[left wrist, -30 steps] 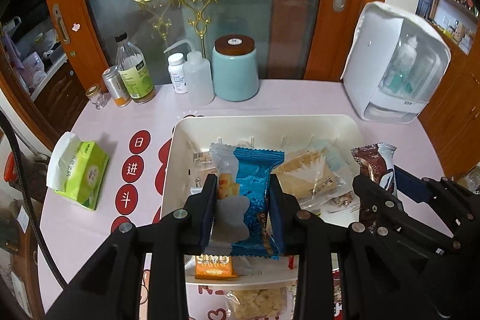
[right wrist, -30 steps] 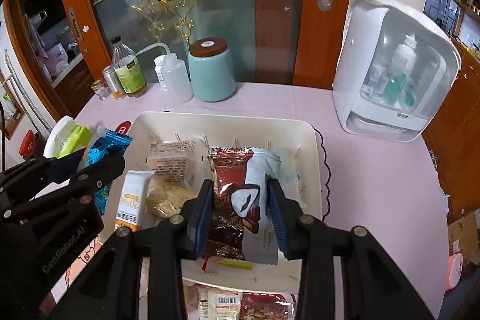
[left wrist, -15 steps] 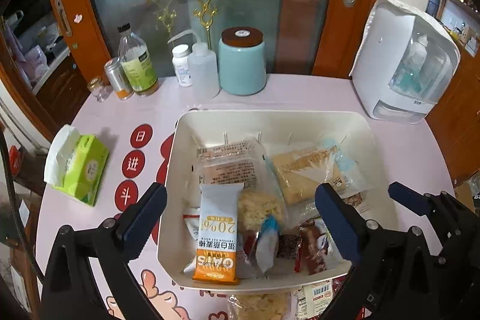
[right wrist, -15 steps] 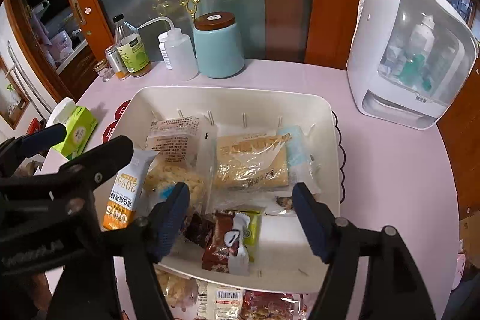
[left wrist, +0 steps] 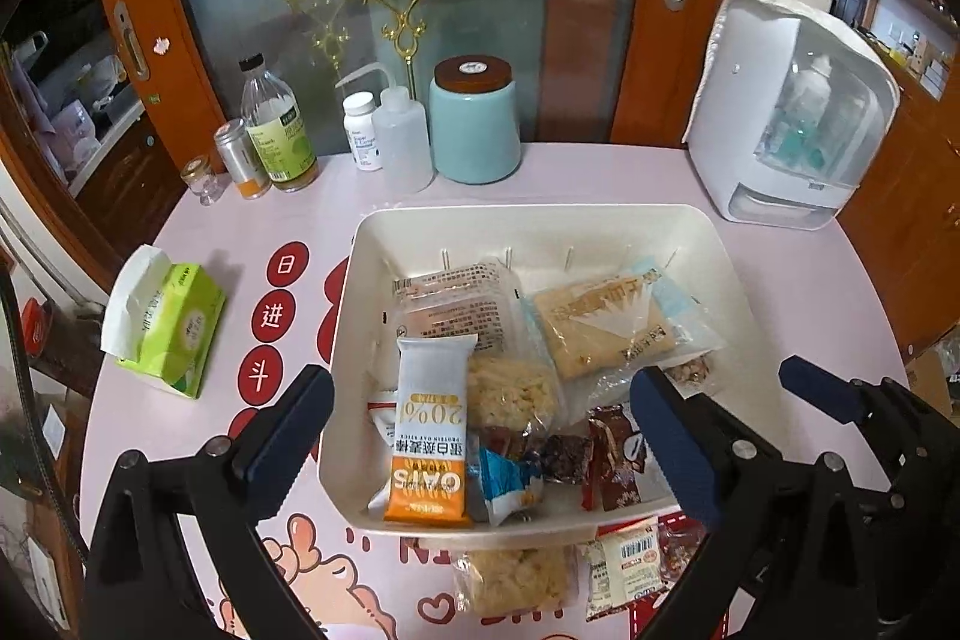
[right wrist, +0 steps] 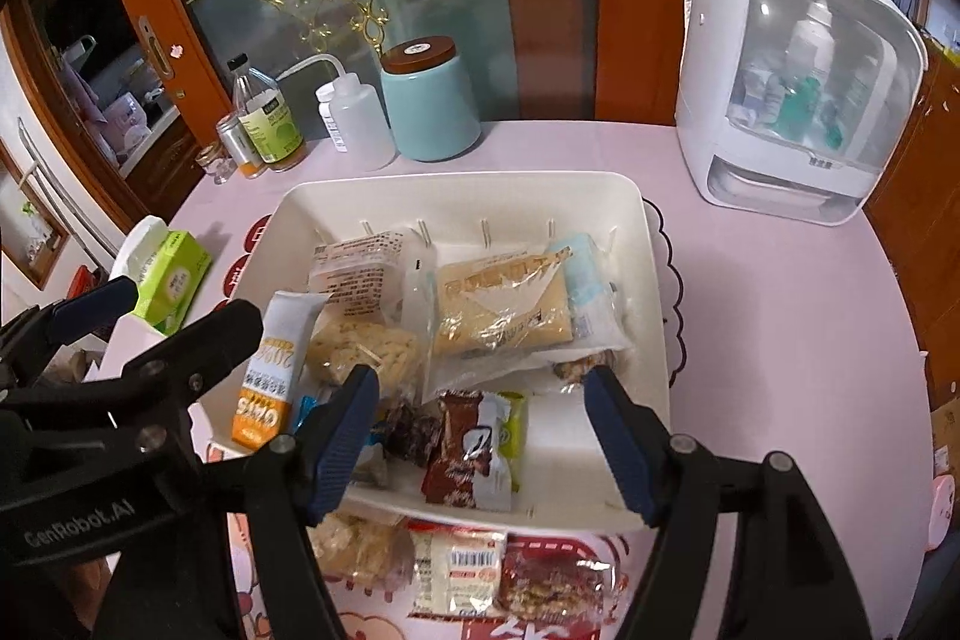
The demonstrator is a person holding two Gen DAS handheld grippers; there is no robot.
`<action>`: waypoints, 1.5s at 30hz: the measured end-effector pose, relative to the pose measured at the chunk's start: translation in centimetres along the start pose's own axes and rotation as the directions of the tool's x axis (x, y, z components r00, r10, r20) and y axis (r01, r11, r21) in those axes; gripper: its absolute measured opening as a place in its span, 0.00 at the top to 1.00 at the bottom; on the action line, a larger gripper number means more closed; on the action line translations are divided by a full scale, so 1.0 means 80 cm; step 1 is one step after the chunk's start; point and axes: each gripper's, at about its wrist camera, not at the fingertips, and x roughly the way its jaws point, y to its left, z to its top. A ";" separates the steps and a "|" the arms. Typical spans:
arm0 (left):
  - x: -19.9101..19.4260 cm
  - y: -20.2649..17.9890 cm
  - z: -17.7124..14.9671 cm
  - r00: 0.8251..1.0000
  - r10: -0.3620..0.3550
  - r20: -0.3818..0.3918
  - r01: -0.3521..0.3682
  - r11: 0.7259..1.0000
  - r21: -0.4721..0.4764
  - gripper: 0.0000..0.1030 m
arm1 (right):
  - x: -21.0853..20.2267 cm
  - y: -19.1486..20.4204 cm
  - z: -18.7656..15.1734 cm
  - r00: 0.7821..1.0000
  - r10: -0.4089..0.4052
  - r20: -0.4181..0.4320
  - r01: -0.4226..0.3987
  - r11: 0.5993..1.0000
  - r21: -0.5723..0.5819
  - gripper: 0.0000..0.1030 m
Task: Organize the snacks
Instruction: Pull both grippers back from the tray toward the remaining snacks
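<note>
A white tray (left wrist: 714, 244) (right wrist: 651, 244) holds several snack packets. Among them are an orange and white oat bar (left wrist: 431, 430) (right wrist: 273, 370), a blue packet (left wrist: 504, 478) and a brown and white packet (left wrist: 618, 460) (right wrist: 474, 451). My left gripper (left wrist: 480, 436) is open and empty above the tray's near edge. My right gripper (right wrist: 480, 436) is open and empty above the brown packet. Loose packets (left wrist: 513, 580) (right wrist: 456, 571) lie on the table in front of the tray.
A green tissue pack (left wrist: 168, 322) lies left of the tray. Bottles (left wrist: 279, 130), a teal jar (left wrist: 474, 121) and a white dispenser (left wrist: 792, 112) stand at the back by the wooden doors. The right gripper's arm (left wrist: 870, 436) is at the tray's right.
Both grippers opened. The left let go of the blue packet and the right let go of the brown packet; both packets now lie in the tray. Both grippers drew back slightly.
</note>
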 end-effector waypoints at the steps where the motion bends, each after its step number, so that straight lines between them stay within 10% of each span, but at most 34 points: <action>1: -0.006 -0.002 -0.002 1.000 0.000 0.005 0.000 1.000 0.004 0.04 | -0.003 0.000 -0.002 1.000 0.002 0.003 -0.002 1.000 0.001 0.30; 25: -0.160 -0.004 -0.088 0.989 -0.013 0.144 0.012 1.000 0.009 0.04 | -0.135 0.005 -0.094 0.995 -0.002 0.103 0.000 1.000 0.016 0.30; 45: -0.158 -0.032 -0.179 0.995 0.004 0.097 -0.012 0.997 0.081 0.04 | -0.165 -0.043 -0.176 0.994 -0.081 0.075 0.073 0.992 0.102 0.30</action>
